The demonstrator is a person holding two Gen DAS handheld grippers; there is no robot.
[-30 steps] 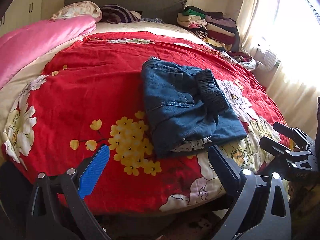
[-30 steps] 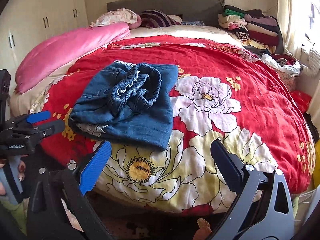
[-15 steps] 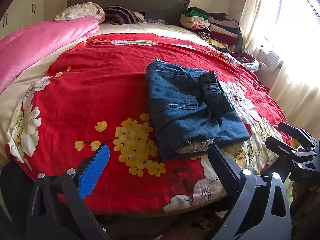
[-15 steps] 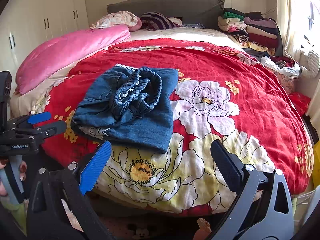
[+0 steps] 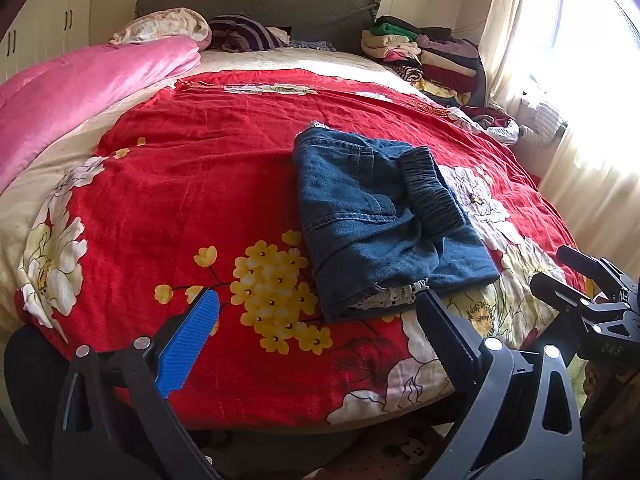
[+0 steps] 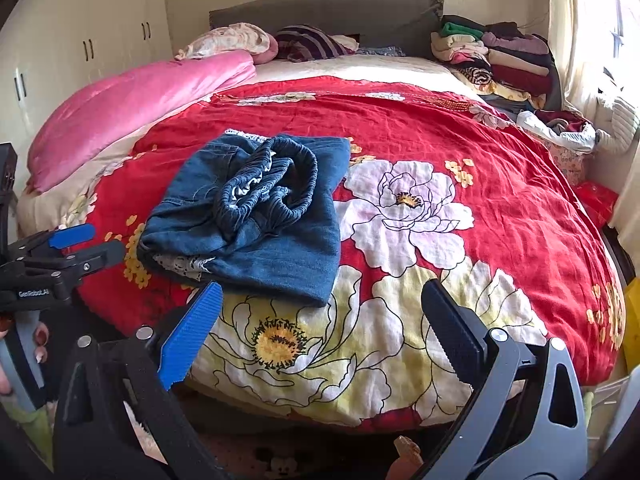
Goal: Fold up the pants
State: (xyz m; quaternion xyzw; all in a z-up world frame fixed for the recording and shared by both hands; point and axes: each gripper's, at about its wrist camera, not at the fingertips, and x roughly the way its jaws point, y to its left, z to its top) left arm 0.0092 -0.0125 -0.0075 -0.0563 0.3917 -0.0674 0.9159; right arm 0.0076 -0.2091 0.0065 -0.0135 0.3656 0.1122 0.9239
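Blue denim pants [image 5: 376,220] lie folded in a compact bundle on the red floral bedspread [image 5: 192,184], elastic waistband on top; they also show in the right wrist view [image 6: 256,216]. My left gripper [image 5: 316,328] is open and empty, held off the bed's near edge, in front of the pants. My right gripper [image 6: 320,320] is open and empty, also off the near edge, to the right of the pants. Each gripper shows at the side of the other's view: the right one [image 5: 576,284], the left one [image 6: 76,244].
A pink quilt [image 5: 80,92] lies along the bed's left side. Pillows [image 5: 168,28] and a grey headboard [image 5: 256,4] are at the back. A stack of folded clothes [image 5: 424,52] sits at the back right, by the curtained window [image 5: 580,80]. Wardrobe doors [image 6: 80,48] stand at left.
Both grippers have drawn back slightly from the bed and shifted a little; the pants lie as before, untouched. Both grippers stay open.
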